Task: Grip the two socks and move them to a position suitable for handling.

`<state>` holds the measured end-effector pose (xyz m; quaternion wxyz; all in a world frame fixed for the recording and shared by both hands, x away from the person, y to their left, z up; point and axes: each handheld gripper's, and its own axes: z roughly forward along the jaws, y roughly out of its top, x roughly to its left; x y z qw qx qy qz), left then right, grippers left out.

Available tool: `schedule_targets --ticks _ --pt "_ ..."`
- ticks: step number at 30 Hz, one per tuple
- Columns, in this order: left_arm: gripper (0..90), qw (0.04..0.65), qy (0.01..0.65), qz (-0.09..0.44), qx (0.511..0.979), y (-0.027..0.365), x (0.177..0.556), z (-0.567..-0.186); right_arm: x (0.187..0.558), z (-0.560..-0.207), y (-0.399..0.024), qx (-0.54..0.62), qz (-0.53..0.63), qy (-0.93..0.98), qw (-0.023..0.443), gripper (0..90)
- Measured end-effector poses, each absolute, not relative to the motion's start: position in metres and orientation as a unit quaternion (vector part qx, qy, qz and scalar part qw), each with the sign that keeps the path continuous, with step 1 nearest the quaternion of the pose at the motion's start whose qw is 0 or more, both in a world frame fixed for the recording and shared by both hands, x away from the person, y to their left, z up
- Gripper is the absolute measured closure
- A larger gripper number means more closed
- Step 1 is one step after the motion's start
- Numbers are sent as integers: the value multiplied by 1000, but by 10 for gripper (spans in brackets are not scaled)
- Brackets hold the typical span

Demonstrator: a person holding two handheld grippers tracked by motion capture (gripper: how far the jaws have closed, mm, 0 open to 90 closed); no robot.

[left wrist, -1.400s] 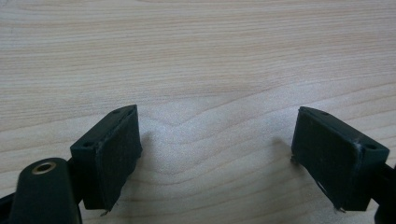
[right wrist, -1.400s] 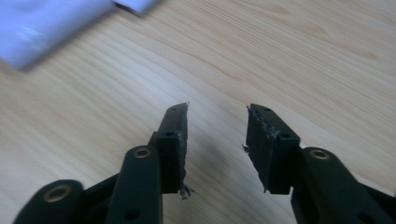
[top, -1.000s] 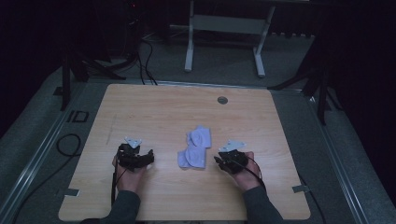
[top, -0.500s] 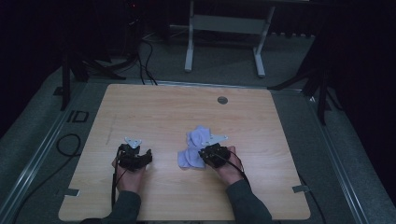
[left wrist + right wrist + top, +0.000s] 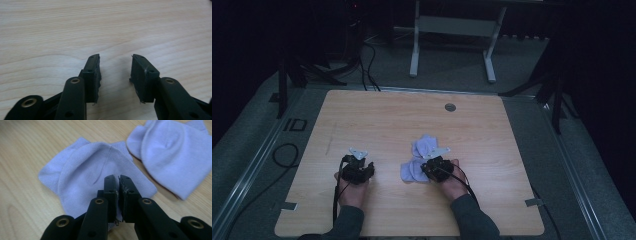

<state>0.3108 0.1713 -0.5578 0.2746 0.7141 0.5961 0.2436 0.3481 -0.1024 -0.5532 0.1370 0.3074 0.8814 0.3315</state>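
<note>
Socks, two pale lilac ones, lie near the middle of the wooden table (image 5: 377, 120). Our right gripper (image 5: 118, 178) has slid in from the right and its jaws have just been closing; they now pinch the fabric of the nearer sock (image 5: 85, 167), while the farther sock (image 5: 175, 150) lies just beside it. Our left gripper (image 5: 115, 60) has been narrowing too, half open over bare wood. We judge a lift comes next.
</note>
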Motion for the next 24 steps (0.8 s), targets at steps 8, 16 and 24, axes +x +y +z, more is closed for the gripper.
schedule_targets --ticks 8,16,24 --pt "651 297 551 227 746 153 305 -555 338 -554 -97 288 334 887 135 843" --pt "759 343 508 190 767 138 295 -550 334 -554 -94 283 338 888 131 843" --pt "886 370 443 154 802 110 291 -557 333 -554 -93 278 336 890 130 843"
